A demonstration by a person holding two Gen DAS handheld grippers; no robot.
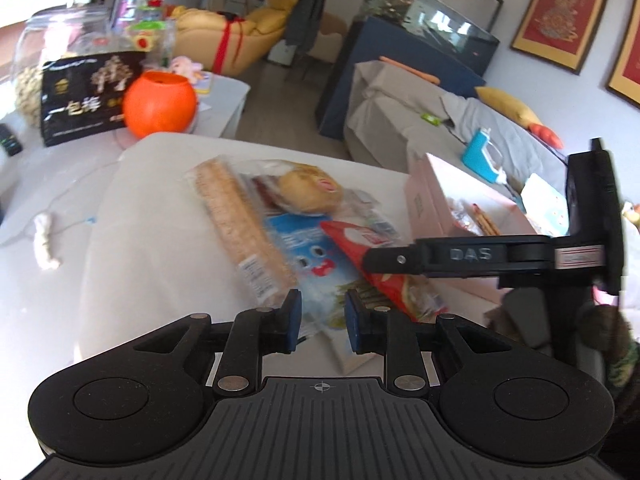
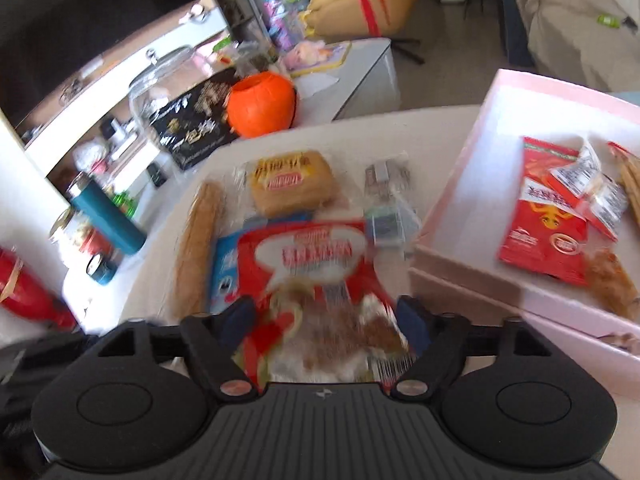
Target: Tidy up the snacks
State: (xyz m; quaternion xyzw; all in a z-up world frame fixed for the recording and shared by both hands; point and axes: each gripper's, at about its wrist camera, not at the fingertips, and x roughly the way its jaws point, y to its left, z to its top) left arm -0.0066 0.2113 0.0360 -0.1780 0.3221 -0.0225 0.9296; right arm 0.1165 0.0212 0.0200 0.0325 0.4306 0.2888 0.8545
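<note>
The red-and-white snack packet [image 2: 316, 280] lies on the white table [image 1: 160, 200] atop a blue packet [image 1: 304, 256], between the wide-spread, non-gripping jaws of the right gripper [image 2: 326, 320]. The left gripper [image 1: 320, 316], jaws narrowly apart, holds nothing. A pink box [image 2: 460, 208] stands just beside.

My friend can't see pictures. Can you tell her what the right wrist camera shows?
The right gripper hangs open over a red-and-white snack bag on a white table. Behind the bag lie more wrapped snacks, and to the right a pink box holds red packets.
</note>
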